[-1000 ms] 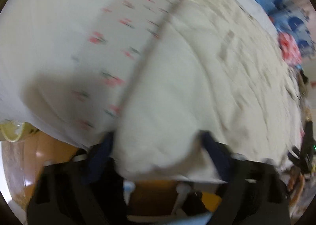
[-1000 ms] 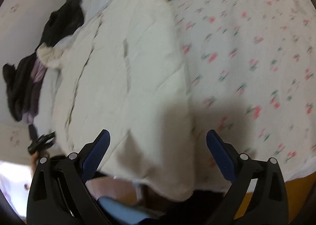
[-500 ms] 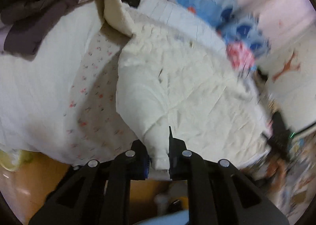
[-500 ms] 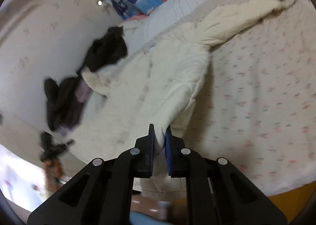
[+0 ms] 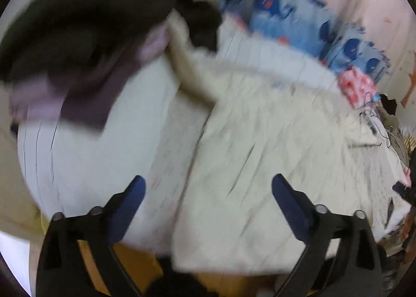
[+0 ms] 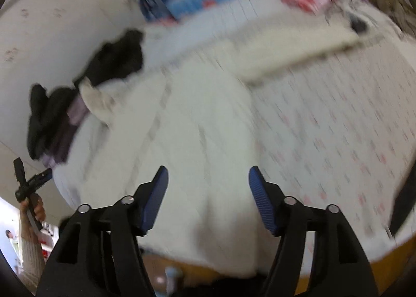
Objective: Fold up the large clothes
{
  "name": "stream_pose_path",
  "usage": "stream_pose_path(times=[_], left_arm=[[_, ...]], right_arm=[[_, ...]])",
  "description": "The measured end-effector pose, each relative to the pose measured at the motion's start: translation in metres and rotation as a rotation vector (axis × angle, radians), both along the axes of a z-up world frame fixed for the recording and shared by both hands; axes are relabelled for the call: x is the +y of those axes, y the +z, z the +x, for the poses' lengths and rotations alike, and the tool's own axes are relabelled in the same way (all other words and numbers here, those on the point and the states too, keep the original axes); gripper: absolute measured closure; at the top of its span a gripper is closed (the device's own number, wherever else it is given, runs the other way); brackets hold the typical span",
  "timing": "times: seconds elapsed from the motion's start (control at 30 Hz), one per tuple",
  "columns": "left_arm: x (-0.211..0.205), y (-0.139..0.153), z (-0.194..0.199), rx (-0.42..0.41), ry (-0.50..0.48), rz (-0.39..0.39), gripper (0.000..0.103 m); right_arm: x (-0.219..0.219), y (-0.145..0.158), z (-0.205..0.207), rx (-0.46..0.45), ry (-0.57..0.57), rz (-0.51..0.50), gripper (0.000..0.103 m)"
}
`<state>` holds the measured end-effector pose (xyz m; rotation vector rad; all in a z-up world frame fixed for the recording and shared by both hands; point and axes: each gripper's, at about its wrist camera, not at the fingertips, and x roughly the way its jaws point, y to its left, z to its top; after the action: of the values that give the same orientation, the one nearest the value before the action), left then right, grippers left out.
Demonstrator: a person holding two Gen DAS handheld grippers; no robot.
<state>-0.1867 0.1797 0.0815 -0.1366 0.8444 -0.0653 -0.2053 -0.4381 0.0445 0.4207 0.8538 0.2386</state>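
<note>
A large cream quilted garment lies spread on the bed, its near hem at the bed's front edge; it also shows in the right wrist view, with a sleeve stretched to the far right. My left gripper is open and empty above the hem. My right gripper is open and empty above the same hem. Both views are motion-blurred.
The bed has a flowered sheet. A pile of dark and purple clothes lies at the far left, also in the right wrist view. A blue whale-print pillow and a pink item are at the head. The wooden floor is below.
Both grippers, shut on the garment's hem half a second ago, have opened and let it go; the hem now lies on the bed.
</note>
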Motion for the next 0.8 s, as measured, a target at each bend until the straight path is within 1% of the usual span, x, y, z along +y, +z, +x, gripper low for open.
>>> stream_pose_path(times=[0.03, 0.07, 0.1, 0.13, 0.17, 0.23, 0.33, 0.4, 0.47, 0.57, 0.7, 0.73, 0.8], left_arm=[[-0.023, 0.003, 0.008, -0.047, -0.025, 0.015, 0.007], [-0.043, 0.003, 0.015, -0.075, -0.04, 0.028, 0.007], [-0.058, 0.003, 0.022, -0.098, -0.054, 0.039, 0.007], [-0.081, -0.001, 0.032, -0.122, -0.072, 0.055, 0.007], [-0.098, -0.004, 0.039, -0.135, -0.084, 0.066, 0.007], [-0.136, -0.012, 0.06, -0.152, -0.112, 0.088, 0.007], [-0.18, -0.024, 0.081, -0.187, -0.139, 0.125, 0.007], [-0.205, -0.031, 0.094, -0.205, -0.151, 0.143, 0.007], [-0.22, -0.034, 0.102, -0.221, -0.15, 0.145, 0.007], [-0.238, -0.038, 0.12, -0.252, -0.151, 0.123, 0.007], [-0.254, -0.045, 0.142, -0.293, -0.171, 0.127, 0.007], [-0.258, -0.048, 0.149, -0.305, -0.174, 0.13, 0.007], [-0.259, -0.053, 0.156, -0.318, -0.178, 0.127, 0.007]], right_arm=[[0.002, -0.001, 0.011, -0.018, -0.004, 0.014, 0.018], [0.011, -0.009, 0.025, -0.02, 0.0, 0.033, 0.016], [0.009, -0.017, 0.031, -0.011, 0.011, 0.044, 0.016], [0.017, -0.03, 0.044, 0.011, 0.025, 0.061, 0.016], [0.022, -0.042, 0.058, 0.032, 0.031, 0.077, 0.016], [0.025, -0.059, 0.073, 0.059, 0.025, 0.112, 0.016], [0.009, -0.067, 0.082, 0.03, -0.052, 0.137, 0.016], [-0.008, -0.069, 0.088, 0.0, -0.146, 0.182, 0.016], [-0.026, -0.069, 0.098, -0.025, -0.234, 0.177, 0.016], [-0.044, -0.072, 0.112, -0.036, -0.297, 0.15, 0.016], [-0.063, -0.088, 0.12, -0.054, -0.39, 0.182, 0.015], [-0.064, -0.095, 0.12, -0.053, -0.407, 0.191, 0.015], [-0.065, -0.109, 0.124, -0.019, -0.392, 0.198, 0.015]])
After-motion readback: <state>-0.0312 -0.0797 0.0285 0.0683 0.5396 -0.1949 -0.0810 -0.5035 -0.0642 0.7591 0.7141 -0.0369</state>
